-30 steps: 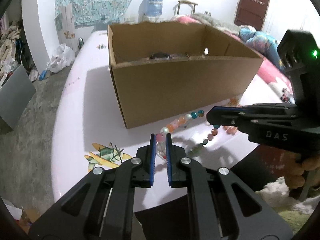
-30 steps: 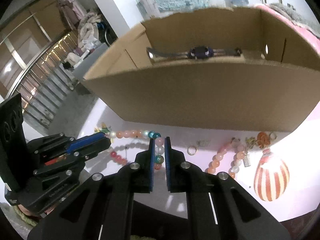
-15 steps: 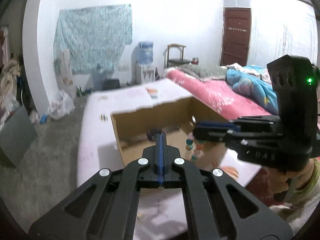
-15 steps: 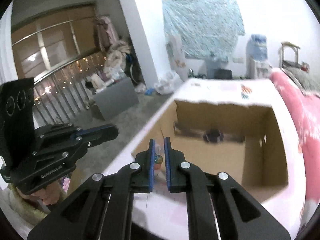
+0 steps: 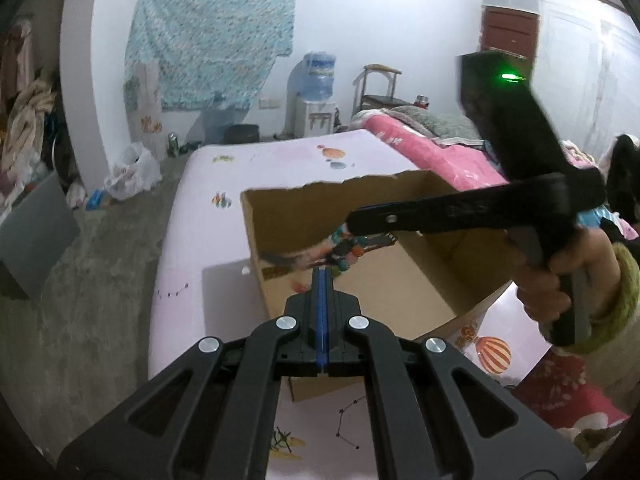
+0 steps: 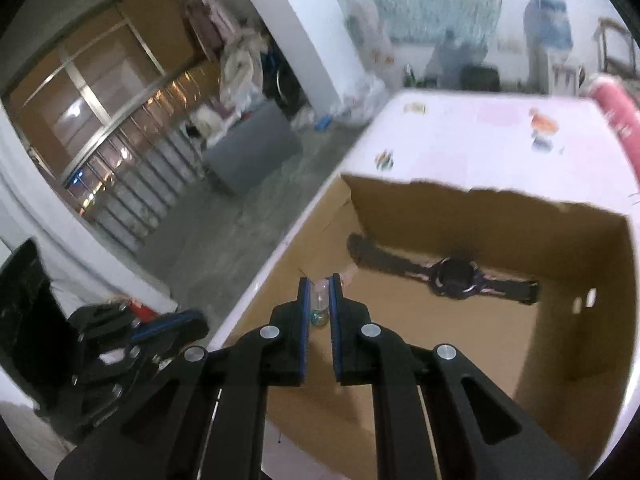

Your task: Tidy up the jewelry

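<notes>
Bead necklace [image 5: 344,252] now up off the pink table [image 5: 208,248] and dangling, blurred, over the open cardboard box [image 5: 400,280]; a second ago lay strung out on the tabletop in front of the box wall, both tools low beside it. Means the pick-up is likely done and only the lowering and letting go remain for this piece.

Right gripper [image 6: 318,292] pinching a clear bead between its blue pads [image 6: 303,304], jaws nearly together around it, poised just inside the box's near left corner. Left gripper [image 5: 322,276] pressed fully together, blue strips meeting with no gap; looks to hold nothing, or at most a bit of thread too thin to make out. Left side had its jaws parted around a bead a second ago, since clamped flat.

Left wrist view alone shows the loose length of beads hanging under the right tool, plus the hand [image 5: 552,280] and green cuff gripping its handle. Right wrist view alone shows the box floor, with a dark wristwatch [image 6: 456,280] lying flat along the far wall, and the pinched bead up close.
</notes>
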`<state>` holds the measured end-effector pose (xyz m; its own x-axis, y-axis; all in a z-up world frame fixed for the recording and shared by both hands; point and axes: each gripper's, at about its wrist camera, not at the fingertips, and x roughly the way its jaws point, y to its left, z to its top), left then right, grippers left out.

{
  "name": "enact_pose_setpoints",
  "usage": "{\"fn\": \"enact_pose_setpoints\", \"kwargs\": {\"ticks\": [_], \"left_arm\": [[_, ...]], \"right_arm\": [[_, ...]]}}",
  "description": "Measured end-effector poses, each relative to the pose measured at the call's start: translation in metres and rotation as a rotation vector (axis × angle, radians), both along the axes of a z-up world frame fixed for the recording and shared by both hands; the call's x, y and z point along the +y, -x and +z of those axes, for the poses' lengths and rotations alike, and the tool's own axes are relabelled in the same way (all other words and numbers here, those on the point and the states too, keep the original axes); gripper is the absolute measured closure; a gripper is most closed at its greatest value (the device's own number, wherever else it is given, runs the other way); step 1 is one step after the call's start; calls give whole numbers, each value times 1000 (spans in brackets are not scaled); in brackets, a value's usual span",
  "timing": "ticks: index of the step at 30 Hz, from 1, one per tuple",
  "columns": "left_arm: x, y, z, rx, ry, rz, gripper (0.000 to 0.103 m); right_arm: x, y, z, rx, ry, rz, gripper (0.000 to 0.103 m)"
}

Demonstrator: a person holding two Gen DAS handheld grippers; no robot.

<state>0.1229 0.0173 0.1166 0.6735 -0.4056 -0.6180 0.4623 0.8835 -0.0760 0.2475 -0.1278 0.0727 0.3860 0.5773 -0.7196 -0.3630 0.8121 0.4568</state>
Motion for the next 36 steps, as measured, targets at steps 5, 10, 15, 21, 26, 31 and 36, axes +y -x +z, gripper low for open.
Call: {"fn": "enact_pose_setpoints", "kwargs": {"ticks": [5,10,15,21,26,31,36], "left_arm": [[16,2,-11,36,17,49,101],[31,13,-19,48,28,80,74],[41,29,-31,68,17,88,51],[44,51,-63,168,9,65,22],[30,53,-105,316,-72,78,18],[9,56,-139,371,-218,92,16],[-1,56,-142,347,-268,105,8]], "right_arm": [[15,-19,-20,71,78,-5,92],[-8,-2,0,7,34,-70,74],[-56,52,29,-123,7,-188,62],[-100,126,35,-206,-29,-307,36],[-114,175,0,-121,11,-386,25],[-108,190,-60,41,185,-457,24],[-94,194,-93,61,370,-466,25]]}}
